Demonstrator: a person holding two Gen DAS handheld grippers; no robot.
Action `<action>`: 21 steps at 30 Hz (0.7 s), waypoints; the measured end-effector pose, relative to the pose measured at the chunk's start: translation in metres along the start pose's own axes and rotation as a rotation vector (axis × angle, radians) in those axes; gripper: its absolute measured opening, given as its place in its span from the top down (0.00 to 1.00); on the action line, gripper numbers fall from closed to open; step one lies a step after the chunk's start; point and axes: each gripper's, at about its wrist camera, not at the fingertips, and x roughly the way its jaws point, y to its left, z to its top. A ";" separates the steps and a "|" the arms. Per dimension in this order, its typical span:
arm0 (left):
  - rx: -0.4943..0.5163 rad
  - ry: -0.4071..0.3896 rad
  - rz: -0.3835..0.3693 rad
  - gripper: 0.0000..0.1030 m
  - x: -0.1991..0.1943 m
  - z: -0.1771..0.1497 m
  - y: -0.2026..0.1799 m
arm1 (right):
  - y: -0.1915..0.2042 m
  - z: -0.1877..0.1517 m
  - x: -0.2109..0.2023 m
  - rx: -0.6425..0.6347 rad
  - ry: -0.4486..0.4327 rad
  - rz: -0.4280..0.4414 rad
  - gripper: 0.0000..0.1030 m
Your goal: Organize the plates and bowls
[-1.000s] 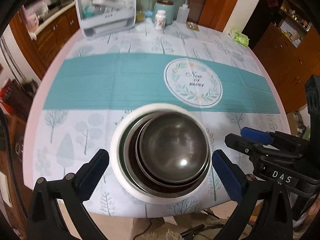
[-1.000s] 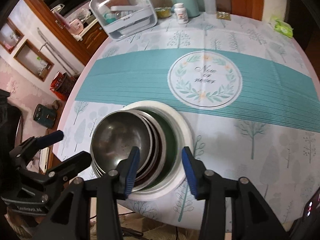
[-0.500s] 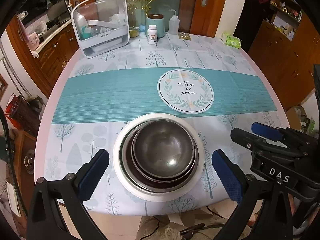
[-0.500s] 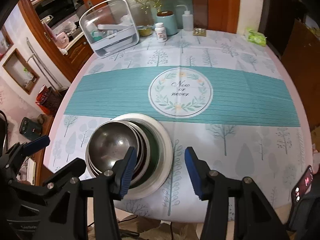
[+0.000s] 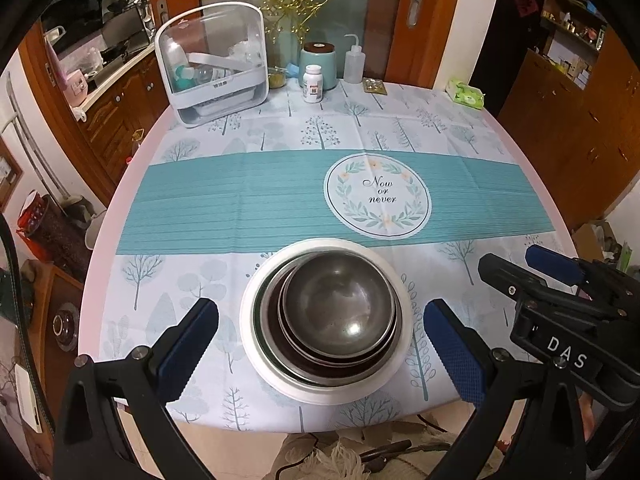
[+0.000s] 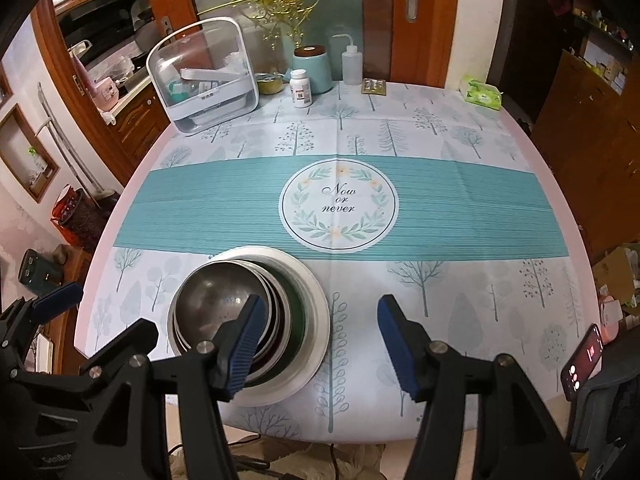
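Observation:
A stack of dishes sits near the table's front edge: a white plate [image 5: 403, 312] at the bottom, metal and dark bowls nested on it, and a steel bowl [image 5: 340, 300] on top. The plate [image 6: 316, 300] and the top bowl [image 6: 216, 300] also show in the right wrist view. My left gripper [image 5: 320, 344] is open and empty, held above and in front of the stack, fingers wide on either side. My right gripper [image 6: 320, 340] is open and empty, to the right of the stack, its left finger [image 6: 244, 344] over the bowls' near rim.
A round table carries a teal and white tree-print cloth [image 5: 240, 200]. At the back stand a clear lidded bin [image 5: 212, 64], a teal canister [image 5: 319, 65], a pill bottle [image 5: 312, 83], a squeeze bottle [image 5: 354, 60] and a tissue pack [image 5: 465, 94]. A phone [image 6: 582, 362] shows at right.
Both grippers have pulled back and up from the stack, so more of the table shows. The right gripper's jaws have opened wider. The stack has not moved.

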 end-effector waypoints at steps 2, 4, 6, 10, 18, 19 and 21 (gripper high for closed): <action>0.007 -0.008 0.002 0.01 -0.001 0.001 0.000 | 0.001 0.000 -0.003 0.000 -0.011 -0.013 0.43; 0.009 -0.013 0.004 0.01 -0.002 0.002 0.000 | 0.001 0.001 -0.005 0.002 -0.019 -0.017 0.43; 0.009 -0.016 0.004 0.01 -0.002 0.003 0.001 | 0.001 0.001 -0.007 0.005 -0.023 -0.022 0.42; 0.007 -0.020 0.012 0.01 -0.002 0.004 0.001 | 0.001 0.002 -0.011 0.004 -0.037 -0.032 0.43; 0.007 -0.028 0.035 0.01 -0.003 0.004 0.000 | 0.000 0.002 -0.015 0.006 -0.050 -0.036 0.42; 0.005 -0.027 0.037 0.01 -0.003 0.004 -0.001 | 0.001 0.002 -0.014 0.005 -0.049 -0.037 0.42; 0.004 -0.026 0.041 0.01 -0.003 0.005 -0.001 | 0.001 0.002 -0.015 0.006 -0.050 -0.037 0.42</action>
